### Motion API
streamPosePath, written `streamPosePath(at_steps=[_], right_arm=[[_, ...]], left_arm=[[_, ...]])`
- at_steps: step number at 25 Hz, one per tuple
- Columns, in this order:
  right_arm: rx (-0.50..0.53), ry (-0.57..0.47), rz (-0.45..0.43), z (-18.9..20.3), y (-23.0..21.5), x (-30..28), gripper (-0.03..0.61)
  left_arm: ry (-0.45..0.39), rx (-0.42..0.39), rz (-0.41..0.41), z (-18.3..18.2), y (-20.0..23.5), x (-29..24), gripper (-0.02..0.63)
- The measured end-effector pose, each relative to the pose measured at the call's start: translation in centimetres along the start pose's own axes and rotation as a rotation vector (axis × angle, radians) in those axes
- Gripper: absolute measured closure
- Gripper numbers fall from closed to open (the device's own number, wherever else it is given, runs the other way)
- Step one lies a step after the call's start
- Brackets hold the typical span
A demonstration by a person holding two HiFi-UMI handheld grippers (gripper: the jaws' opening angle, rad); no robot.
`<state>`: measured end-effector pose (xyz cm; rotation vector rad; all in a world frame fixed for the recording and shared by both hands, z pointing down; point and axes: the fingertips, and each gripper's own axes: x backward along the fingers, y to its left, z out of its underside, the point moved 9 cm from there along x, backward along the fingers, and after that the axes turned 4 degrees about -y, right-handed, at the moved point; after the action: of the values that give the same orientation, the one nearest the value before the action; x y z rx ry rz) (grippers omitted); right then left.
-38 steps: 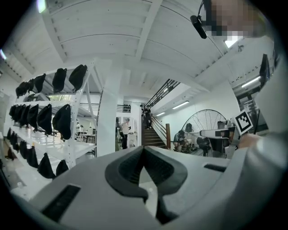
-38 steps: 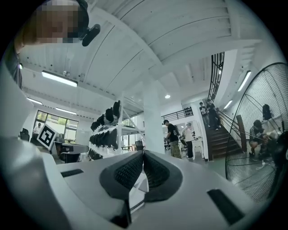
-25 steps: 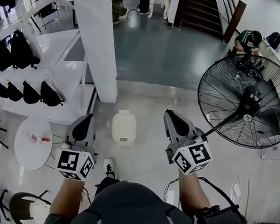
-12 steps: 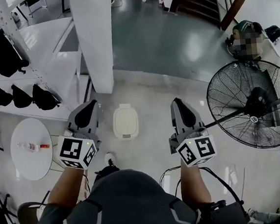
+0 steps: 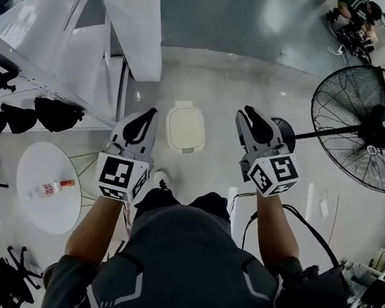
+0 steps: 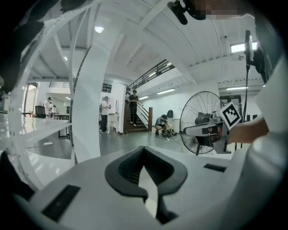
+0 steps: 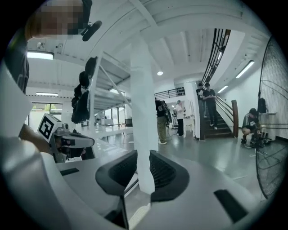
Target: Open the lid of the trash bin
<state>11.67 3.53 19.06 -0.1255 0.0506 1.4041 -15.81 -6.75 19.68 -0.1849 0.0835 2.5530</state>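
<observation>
The trash bin [image 5: 185, 127] is a small cream-white box on the pale floor with its lid down, seen from above in the head view. It lies between my two grippers, a little beyond their tips. My left gripper [image 5: 149, 113] is just left of the bin and apart from it, its jaws shut with nothing in them [image 6: 144, 148]. My right gripper [image 5: 246, 111] is to the bin's right, also clear of it. Its jaws are opening, with a gap between the dark pads [image 7: 143, 155] and nothing between them. Neither gripper view shows the bin.
A white pillar [image 5: 136, 27] stands just behind the bin. A big floor fan [image 5: 373, 132] is at the right, its pole reaching toward my right gripper. At the left are a round white table [image 5: 47, 191] and shelving with black bags [image 5: 56, 112]. A person crouches at far right [image 5: 358, 11].
Both grippers have moved forward and down toward the bin, which now lies between their tips. The right gripper's jaws have parted; the left stays shut.
</observation>
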Motion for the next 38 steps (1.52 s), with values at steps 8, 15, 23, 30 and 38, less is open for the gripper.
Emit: streamPosePath(at_steps=[8, 15, 23, 30, 38], right_arm=[[0.033, 0.205, -0.119, 9.2, -1.9, -4.8, 0.430], [0.086, 0.417, -0.302, 18.9, -3.2, -7.1, 0.407], [0.172, 0.593, -0.456, 28.8, -2.1, -7.1, 0.400], [0.206, 0.715, -0.521, 36.5, -0.6, -7.0, 0.400], [0.178, 0.822, -0.547, 45.7, 0.7, -7.4, 0.414]], left_arm=[[0.165, 0.078, -0.024, 7.4, 1.0, -3.7, 0.601], [0.302, 0.140, -0.065, 14.8, -0.8, -6.6, 0.512], [0.420, 0.133, -0.131, 23.1, -2.5, -7.3, 0.486], [0.494, 0.169, -0.155, 30.1, -4.4, -7.5, 0.515], [0.634, 0.220, -0.147, 39.7, -5.8, -7.3, 0.561]])
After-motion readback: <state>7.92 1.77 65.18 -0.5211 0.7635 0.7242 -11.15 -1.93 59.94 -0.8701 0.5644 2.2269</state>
